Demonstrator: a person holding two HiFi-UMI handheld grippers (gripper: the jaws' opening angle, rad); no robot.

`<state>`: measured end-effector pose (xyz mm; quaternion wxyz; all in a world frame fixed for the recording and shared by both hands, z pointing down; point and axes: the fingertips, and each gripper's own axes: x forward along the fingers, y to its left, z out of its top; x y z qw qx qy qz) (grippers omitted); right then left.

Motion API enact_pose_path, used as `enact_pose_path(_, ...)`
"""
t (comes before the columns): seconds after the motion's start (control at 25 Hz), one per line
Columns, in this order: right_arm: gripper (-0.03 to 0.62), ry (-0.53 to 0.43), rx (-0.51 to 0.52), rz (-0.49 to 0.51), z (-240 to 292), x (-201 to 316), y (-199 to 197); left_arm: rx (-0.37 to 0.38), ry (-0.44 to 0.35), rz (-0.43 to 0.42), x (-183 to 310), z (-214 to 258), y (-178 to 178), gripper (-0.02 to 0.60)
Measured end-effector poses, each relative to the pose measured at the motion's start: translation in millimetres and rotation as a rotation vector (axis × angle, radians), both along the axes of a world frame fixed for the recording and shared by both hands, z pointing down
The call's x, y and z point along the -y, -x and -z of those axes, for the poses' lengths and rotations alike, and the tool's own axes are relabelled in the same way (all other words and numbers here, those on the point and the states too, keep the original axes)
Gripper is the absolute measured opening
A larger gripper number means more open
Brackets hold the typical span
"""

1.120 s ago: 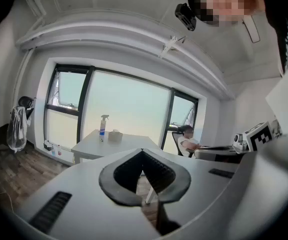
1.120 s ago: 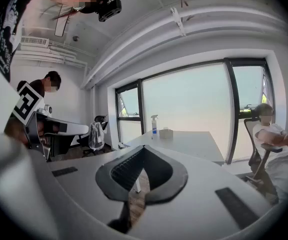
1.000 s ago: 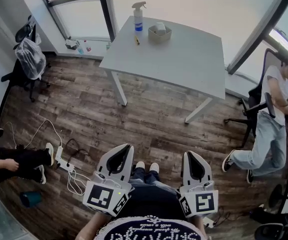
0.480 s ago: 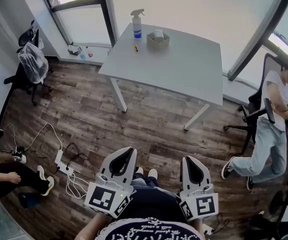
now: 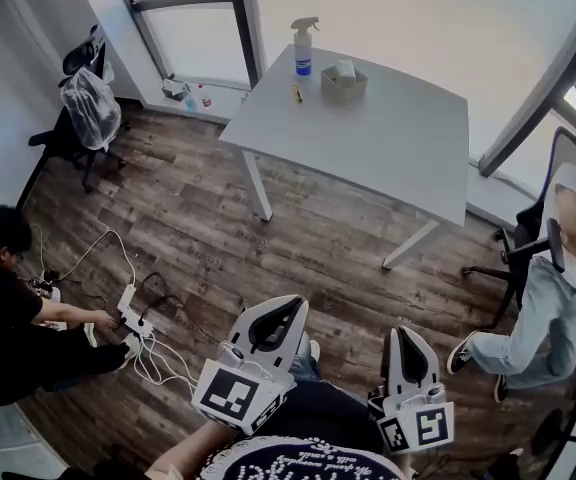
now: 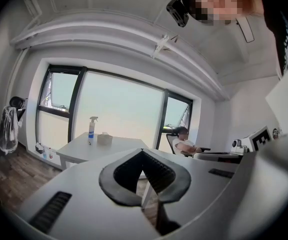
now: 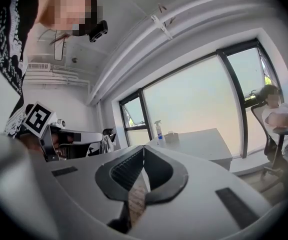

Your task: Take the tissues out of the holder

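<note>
- Far left: a person in black [image 5: 8, 308] crouches by a white power strip [image 5: 131, 322], with loose white cables [image 5: 158, 363] trailing on the wood floor towards your feet. They could snag a shoe if you step off to that side.
- Left gripper [image 5: 290, 308]: jaws clenched tip to tip, nothing between them. It's held low at your waist, well apart from the table.
- White rectangular table [image 5: 398, 158]: across the room, so the approach hasn't started.
- White spray bottle with blue label [image 5: 303, 46]: stands at the far edge, just beside the holder. It's tall and narrow, so a wide swing in could tip it.
- Tan open-top tissue holder [image 5: 344, 81]: at the far edge, with white tissues [image 5: 345, 68] sticking up out of it. It looks light, and a one-sided pull may lift or drag it. Pin it with one gripper.
- Right gripper [image 5: 405, 332]: also clenched and empty. Open both before you reach in, or you'll just shove the holder.
- Far right: a seated person in a white shirt [image 5: 568, 218], with feet out near the table's right side. Keep your path central.
</note>
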<state>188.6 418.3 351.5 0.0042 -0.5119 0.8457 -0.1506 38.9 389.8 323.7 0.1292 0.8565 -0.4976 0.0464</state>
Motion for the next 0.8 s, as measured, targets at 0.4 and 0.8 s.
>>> enact_pose_path(0.4, 0.011, 0.076, -0.033, 0.04, -19.7, 46.3, 21.4, -0.02, 0.021, 0.033, 48.3, -9.7, 24.7, 0.002)
enact_pose_path(0.8, 0.011, 0.066, -0.07, 0.019, -2.5, 121.4, 52.5, -0.02, 0.026, 0.013, 122.9, -2.0, 57.3, 0.002)
